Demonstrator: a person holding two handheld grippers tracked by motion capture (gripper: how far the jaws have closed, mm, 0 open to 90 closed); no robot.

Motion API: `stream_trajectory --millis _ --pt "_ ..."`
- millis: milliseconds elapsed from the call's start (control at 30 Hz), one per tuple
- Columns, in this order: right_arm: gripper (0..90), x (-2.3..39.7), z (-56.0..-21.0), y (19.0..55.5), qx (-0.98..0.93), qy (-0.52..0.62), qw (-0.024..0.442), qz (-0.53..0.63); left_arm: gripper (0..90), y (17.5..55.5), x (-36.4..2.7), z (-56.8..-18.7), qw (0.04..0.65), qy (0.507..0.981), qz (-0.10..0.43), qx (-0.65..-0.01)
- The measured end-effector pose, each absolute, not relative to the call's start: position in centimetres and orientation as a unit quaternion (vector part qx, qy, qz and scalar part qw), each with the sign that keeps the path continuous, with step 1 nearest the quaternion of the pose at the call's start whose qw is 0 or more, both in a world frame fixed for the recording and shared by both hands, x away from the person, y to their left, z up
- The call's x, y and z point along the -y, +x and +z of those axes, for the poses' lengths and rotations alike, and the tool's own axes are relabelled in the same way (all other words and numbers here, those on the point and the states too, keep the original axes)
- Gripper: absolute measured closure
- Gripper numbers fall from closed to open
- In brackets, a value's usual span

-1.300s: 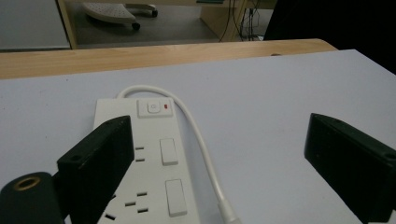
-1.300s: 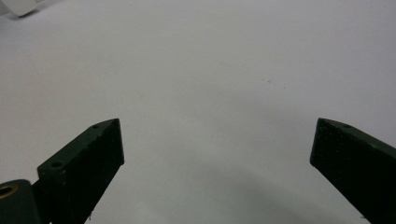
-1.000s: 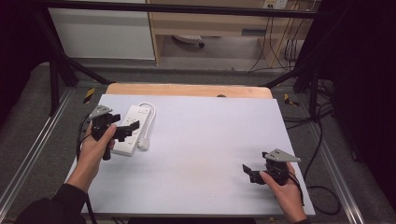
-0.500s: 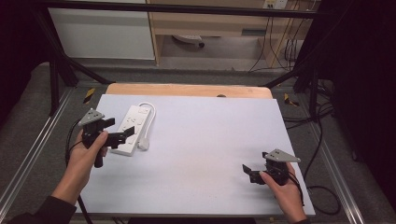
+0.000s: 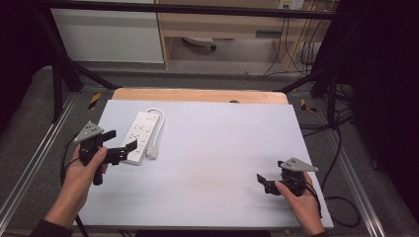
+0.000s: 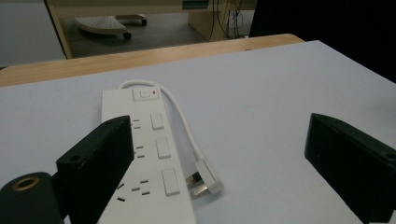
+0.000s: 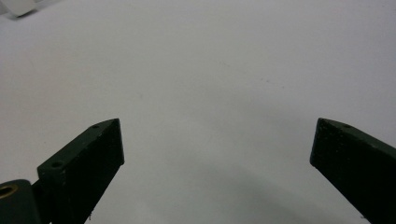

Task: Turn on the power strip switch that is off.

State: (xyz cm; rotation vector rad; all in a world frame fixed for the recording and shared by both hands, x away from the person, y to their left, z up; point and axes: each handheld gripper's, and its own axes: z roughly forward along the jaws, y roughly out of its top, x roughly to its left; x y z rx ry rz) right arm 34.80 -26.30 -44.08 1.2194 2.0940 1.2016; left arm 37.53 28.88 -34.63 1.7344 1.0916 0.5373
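Big pale worktop (image 5: pixel 212 163) across the middle of the high view, a wooden edge (image 5: pixel 197 95) showing along its far side, metal rails (image 5: pixel 34 163) running down both flanks. Behind it, in the upper part of the frame, a grey floor (image 5: pixel 237 54), a white cabinet (image 5: pixel 108 34) at upper left, a wooden shelf unit (image 5: pixel 222 22) at upper centre with a wheeled base (image 5: pixel 197 43) under it, and cables (image 5: pixel 301 49) hanging at upper right. Dark drapes close off the far left and right.

On to the worktop itself: a white power strip (image 5: pixel 140 137) lies in the left part of the frame, angled away toward the far edge, its short cord (image 6: pixel 180 114) looping round from the far end and its plug (image 6: pixel 204 179) resting flat just beside the strip's near end.

Left tool (image 5: pixel 121 143) at the left of the frame, held in a hand, jaws spread wide, one jaw over the strip's near end, the other out over bare surface; in the left gripper view the plug sits between the two. Nothing gripped.

Right tool (image 5: pixel 264 181) down at the lower right, well apart from the strip, jaws wide and empty over plain worktop, nothing blocking its way.
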Motion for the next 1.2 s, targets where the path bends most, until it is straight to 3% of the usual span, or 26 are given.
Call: stream_trajectory --millis 367,733,1200 --pt "3.2 26.4 -44.1 34.8 -0.753 0.443 0.216 0.436 8.3 34.7 -30.0 -35.8 0.494 0.704 0.226 -0.458" --pt "3.2 26.5 -44.0 34.8 -0.752 0.445 0.217 0.435 8.9 31.8 -30.1 -39.5 0.497 0.696 0.219 -0.469" --pt "3.2 26.6 -44.0 34.8 -0.752 0.445 0.219 0.434 9.6 30.0 -27.9 -42.6 0.471 0.727 0.2 -0.458"
